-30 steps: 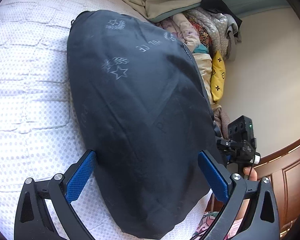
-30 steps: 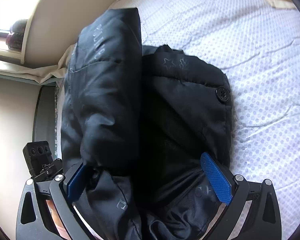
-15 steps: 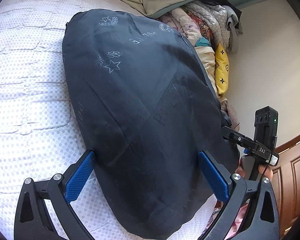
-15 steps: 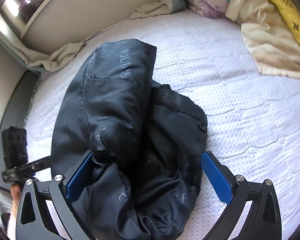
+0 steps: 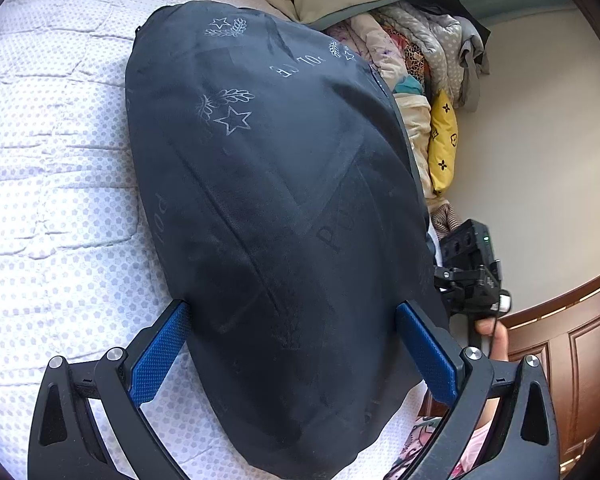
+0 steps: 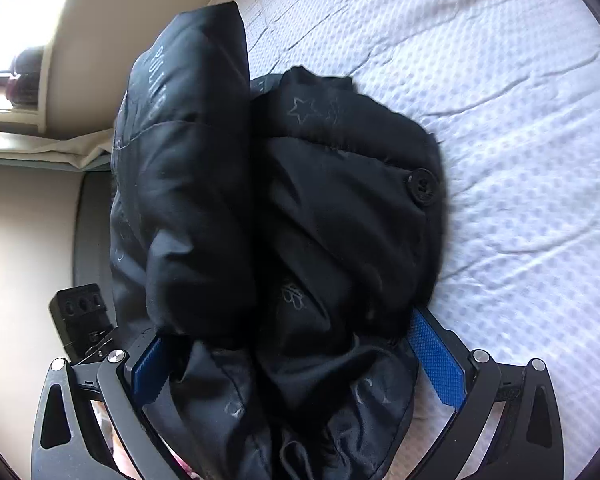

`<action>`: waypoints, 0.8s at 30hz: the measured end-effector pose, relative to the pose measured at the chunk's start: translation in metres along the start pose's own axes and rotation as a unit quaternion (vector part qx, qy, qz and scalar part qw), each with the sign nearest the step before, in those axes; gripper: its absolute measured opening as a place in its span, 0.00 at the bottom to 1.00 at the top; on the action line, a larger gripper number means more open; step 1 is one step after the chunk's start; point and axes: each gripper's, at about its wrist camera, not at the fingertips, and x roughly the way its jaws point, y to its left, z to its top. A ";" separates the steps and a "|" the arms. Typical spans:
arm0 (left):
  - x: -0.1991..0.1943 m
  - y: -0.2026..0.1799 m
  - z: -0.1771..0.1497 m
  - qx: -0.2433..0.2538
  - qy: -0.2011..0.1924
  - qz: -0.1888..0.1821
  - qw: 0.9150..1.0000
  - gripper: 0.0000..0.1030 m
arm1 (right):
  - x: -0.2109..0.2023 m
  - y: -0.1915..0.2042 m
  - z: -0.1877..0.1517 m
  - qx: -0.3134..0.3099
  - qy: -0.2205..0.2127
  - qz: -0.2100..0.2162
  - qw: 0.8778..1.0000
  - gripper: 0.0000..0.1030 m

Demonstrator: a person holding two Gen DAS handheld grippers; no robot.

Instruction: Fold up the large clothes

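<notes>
1. Straddling the dark padded jacket (image 5: 284,216), the left gripper (image 5: 296,348) has its jaws spread wide, one blue pad at each side of the bundle, pinching nothing.
2. The right gripper (image 6: 292,356) also has its jaws spread; jacket cloth bulges between them and against the left pad, but nothing is pinched.
3. The jacket lies on the white dotted bed (image 5: 52,184), doubled over into a rounded bundle; from the right wrist view a folded sleeve or panel (image 6: 188,184) lies along it beside a flap with a button (image 6: 422,185).
4. Compared with half a second ago, the right wrist view has swung back close over the bundle, while the left view has barely shifted; the jacket's shape looks unchanged.
5. My reading: the main folds are in and the grippers are steadying or pressing the bundle, with little left but tidying.
6. Beyond the bed, a heap of other clothes (image 5: 416,80) lies against the wall.
</notes>
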 end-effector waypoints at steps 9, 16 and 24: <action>0.009 -0.014 -0.004 0.035 0.001 0.015 0.999 0.98 | 0.015 -0.006 0.002 -0.018 0.009 0.040 0.999 1.00; 0.011 -0.030 -0.006 0.061 -0.007 0.044 0.997 0.86 | 0.022 0.008 -0.003 -0.041 0.011 0.059 0.997 0.95; -0.007 -0.041 -0.008 0.090 -0.039 0.067 0.993 0.77 | 0.016 0.017 -0.011 -0.059 -0.009 0.097 0.993 0.69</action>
